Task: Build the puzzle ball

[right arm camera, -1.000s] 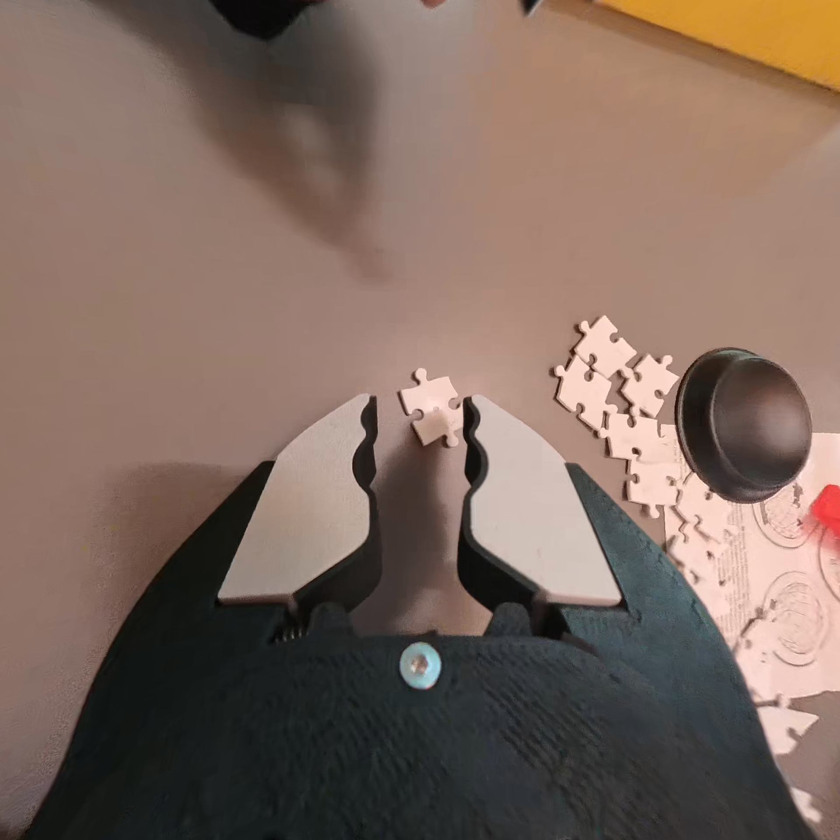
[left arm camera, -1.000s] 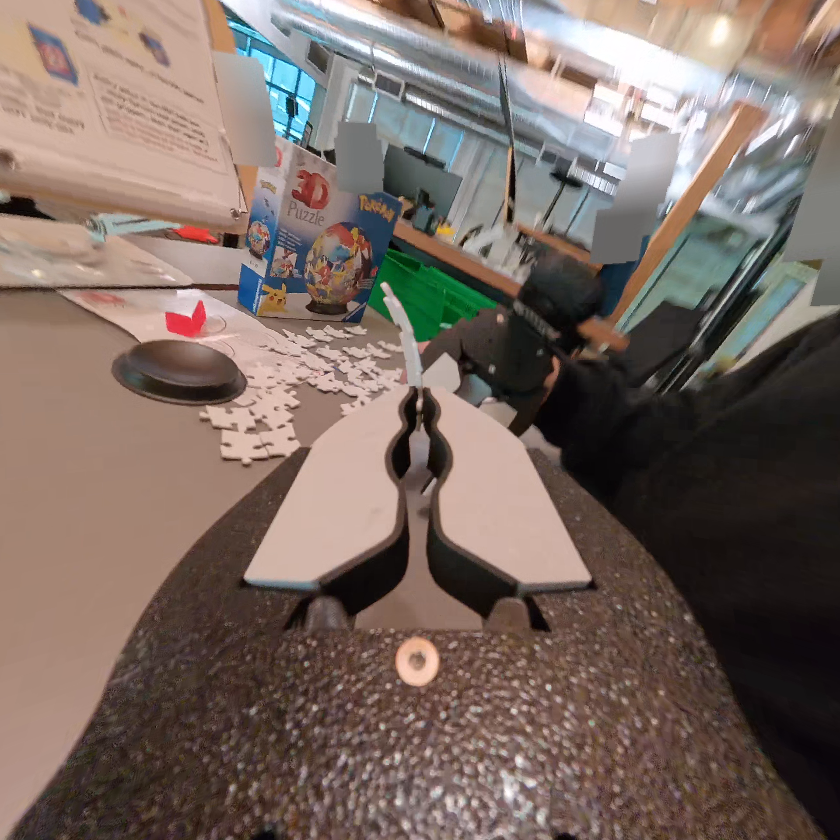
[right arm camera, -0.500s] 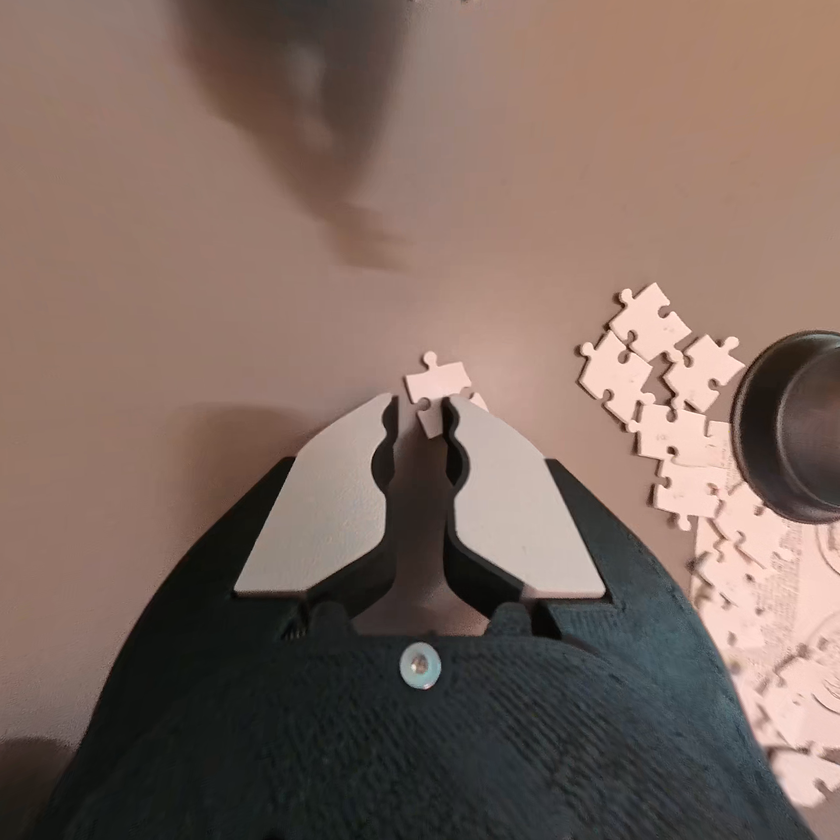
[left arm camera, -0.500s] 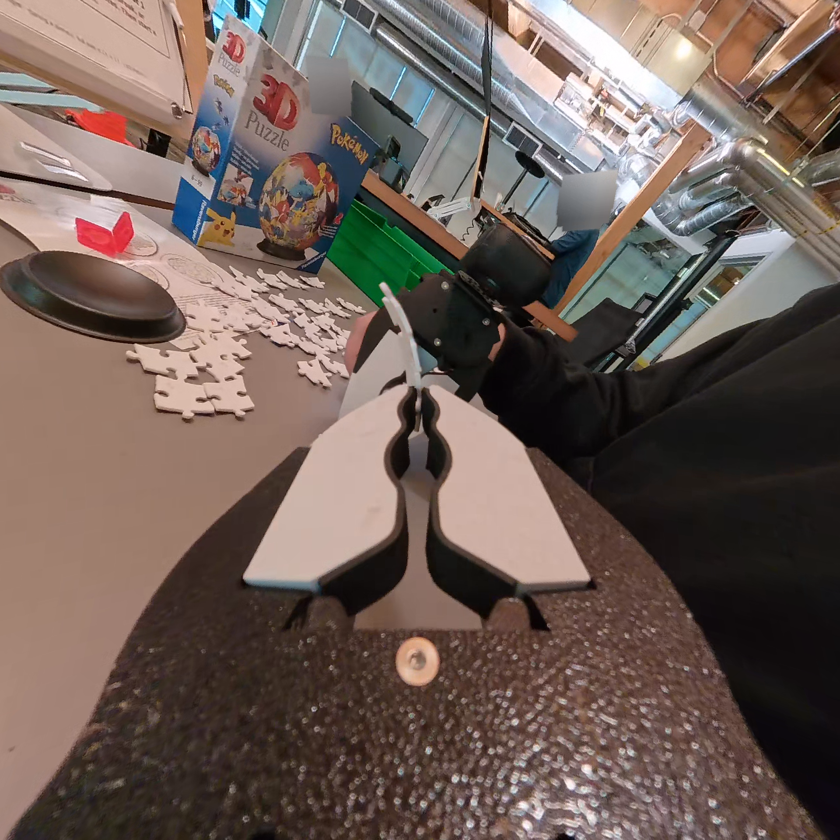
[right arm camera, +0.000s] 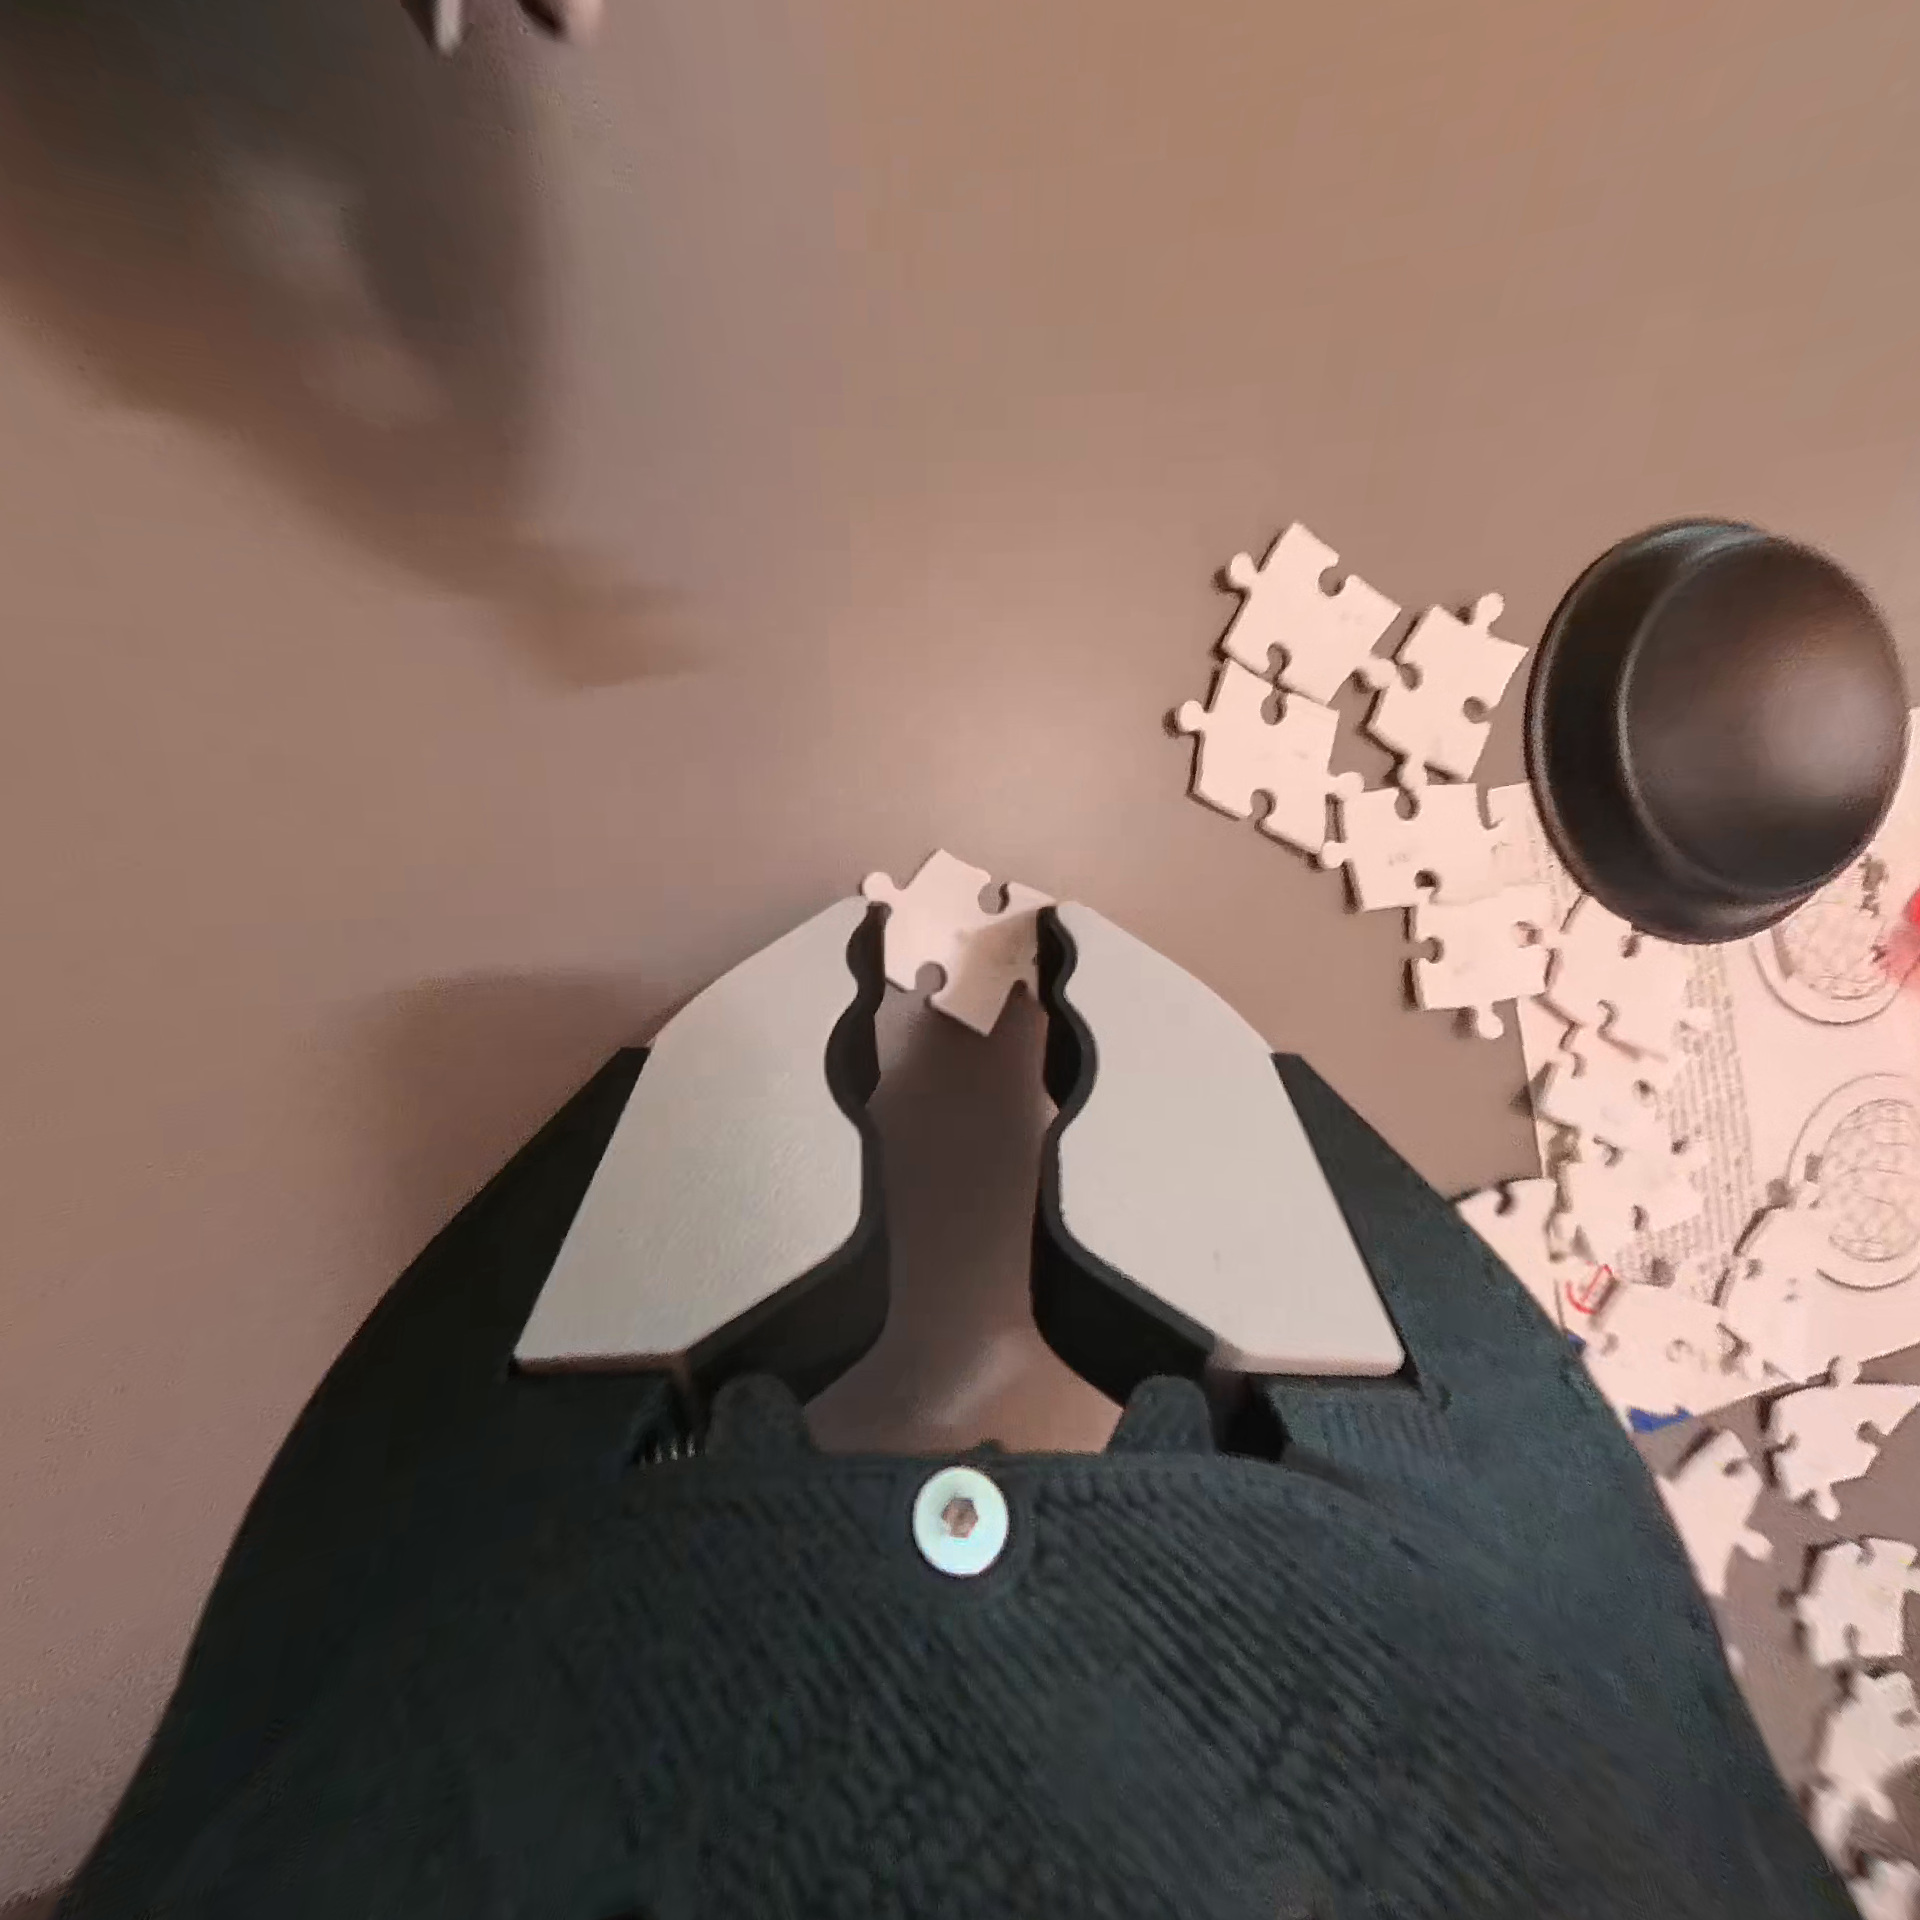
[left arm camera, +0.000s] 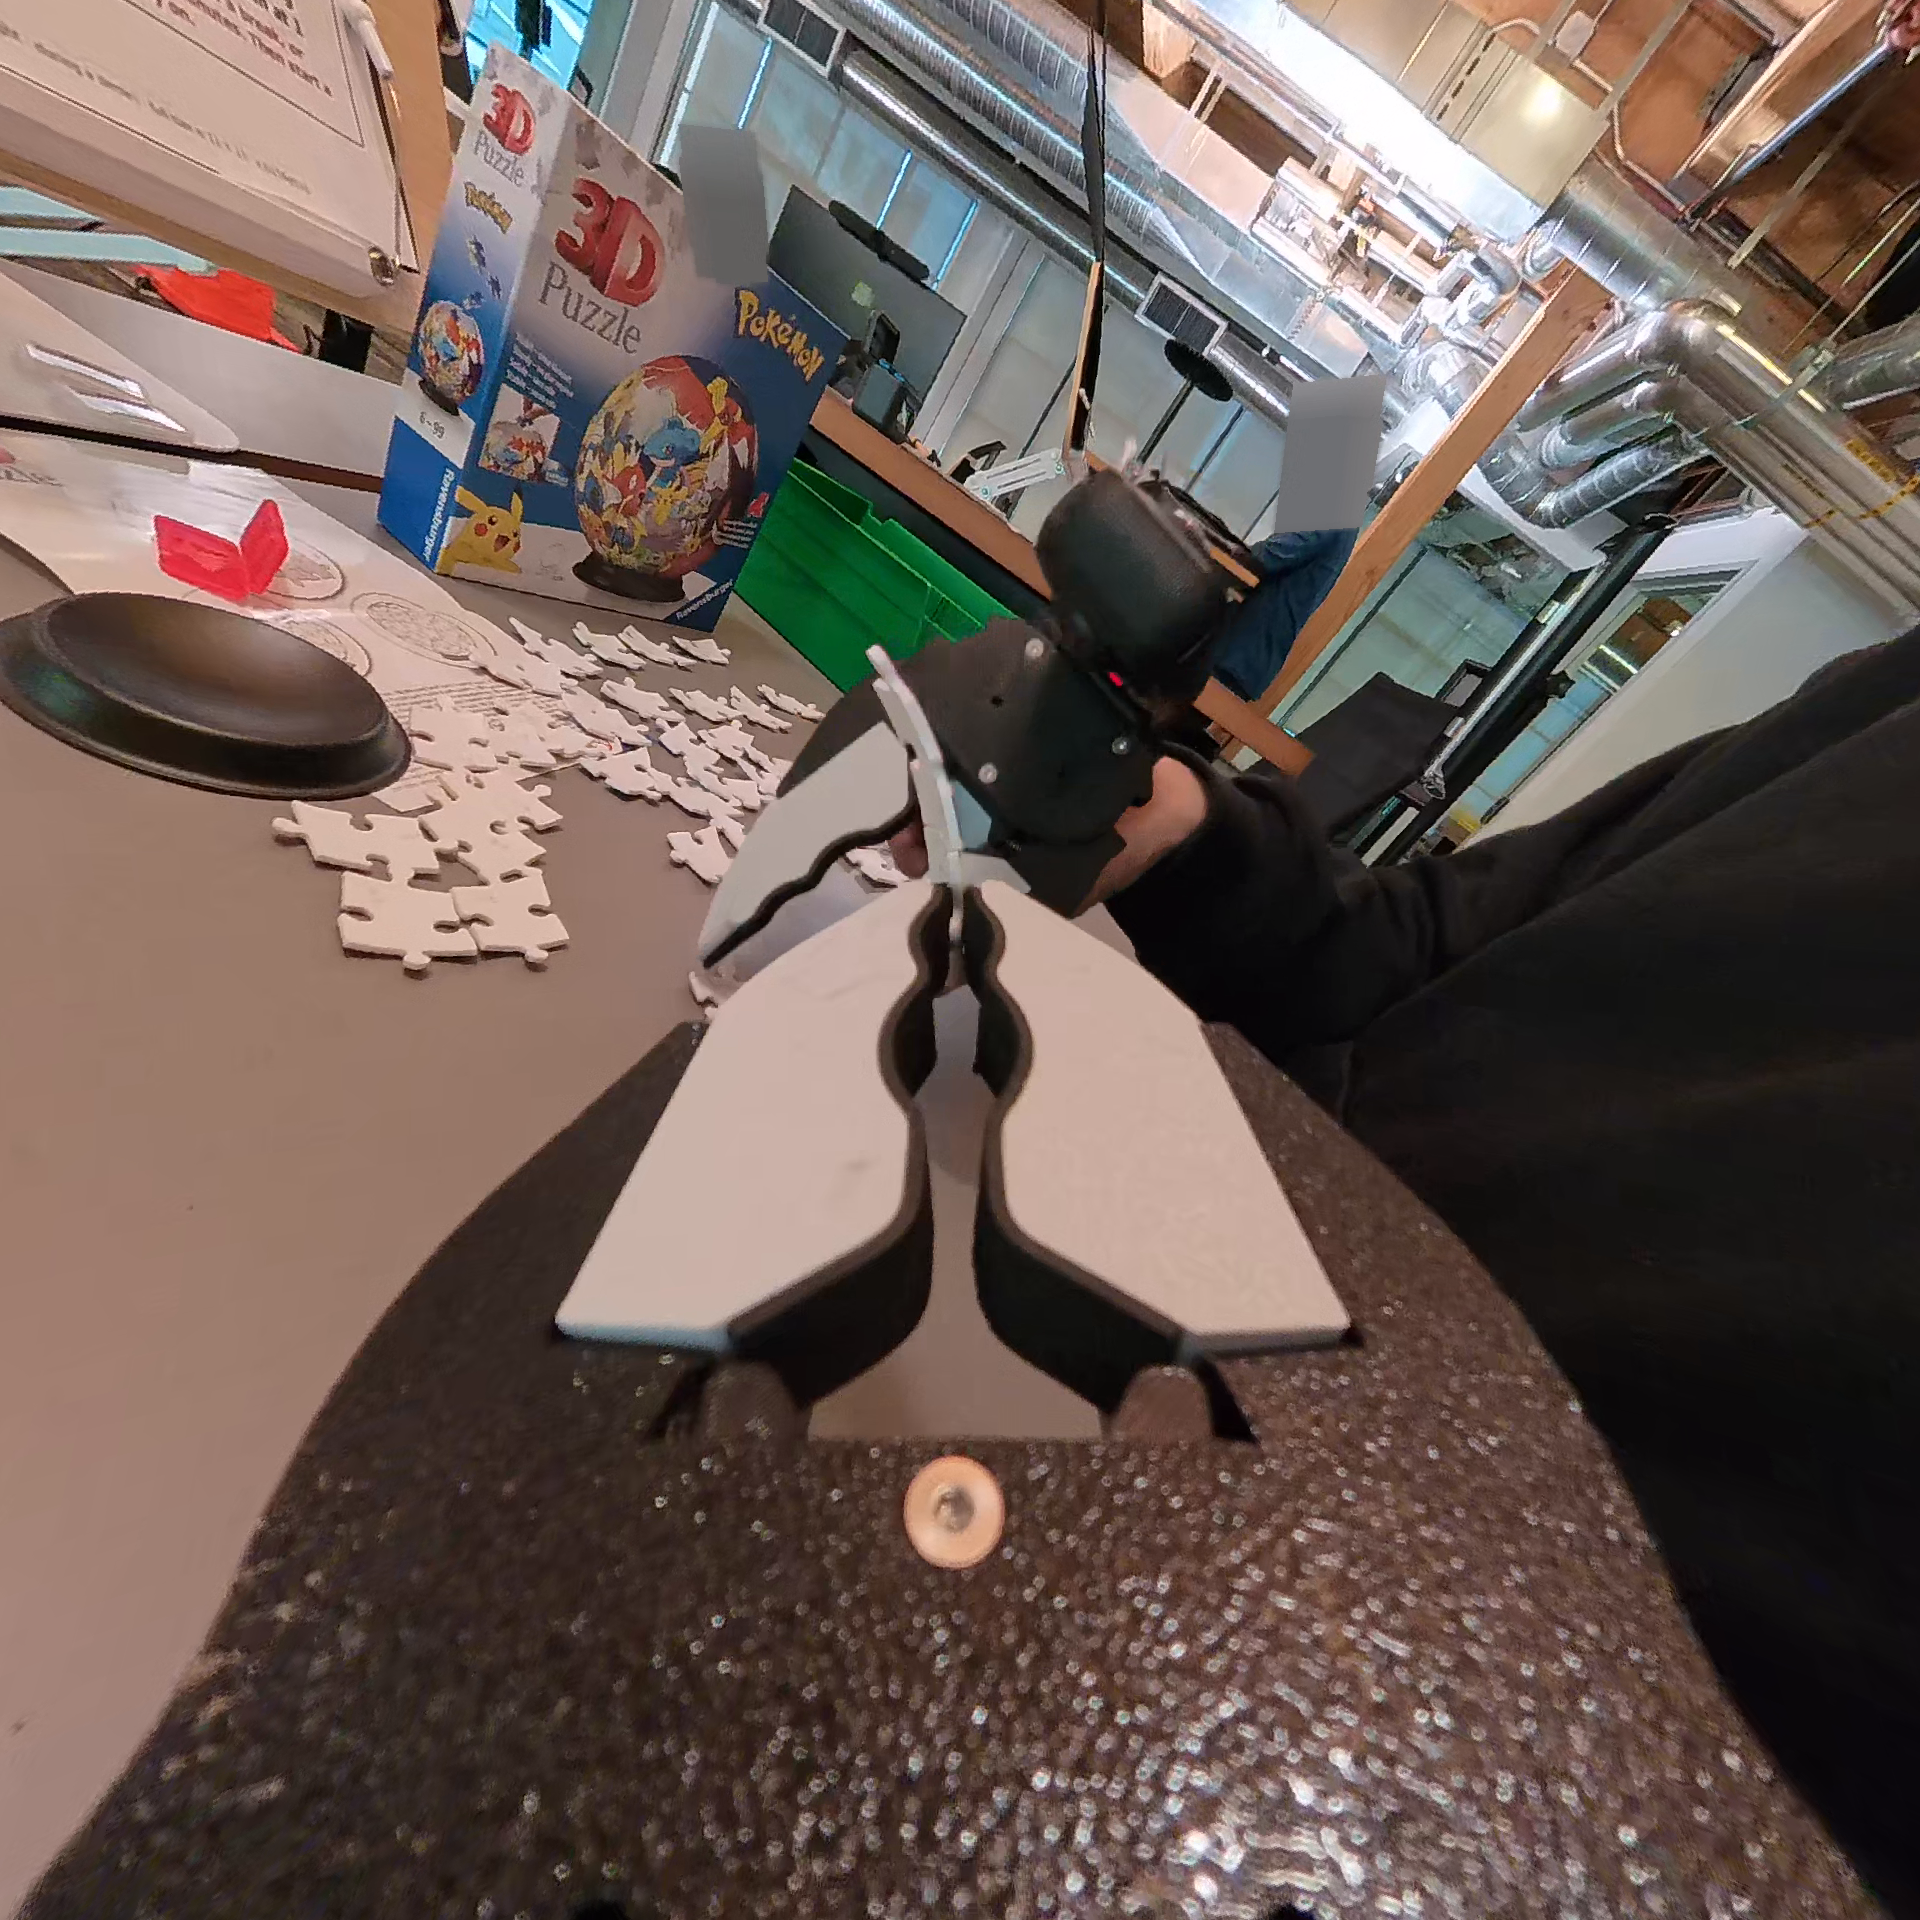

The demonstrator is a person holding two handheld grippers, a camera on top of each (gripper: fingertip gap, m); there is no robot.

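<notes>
Overhead, the right gripper (right arm camera: 956, 920) pinches two joined pieces (right arm camera: 954, 943) above the table (right arm camera: 935, 416); the left gripper (left arm camera: 954, 909) clamps an upright curved strip (left arm camera: 928, 774).

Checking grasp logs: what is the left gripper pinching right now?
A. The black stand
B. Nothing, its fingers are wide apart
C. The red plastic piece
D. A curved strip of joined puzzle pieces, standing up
D: the left gripper is shut on a thin curved strip rising from its fingertips.
</notes>
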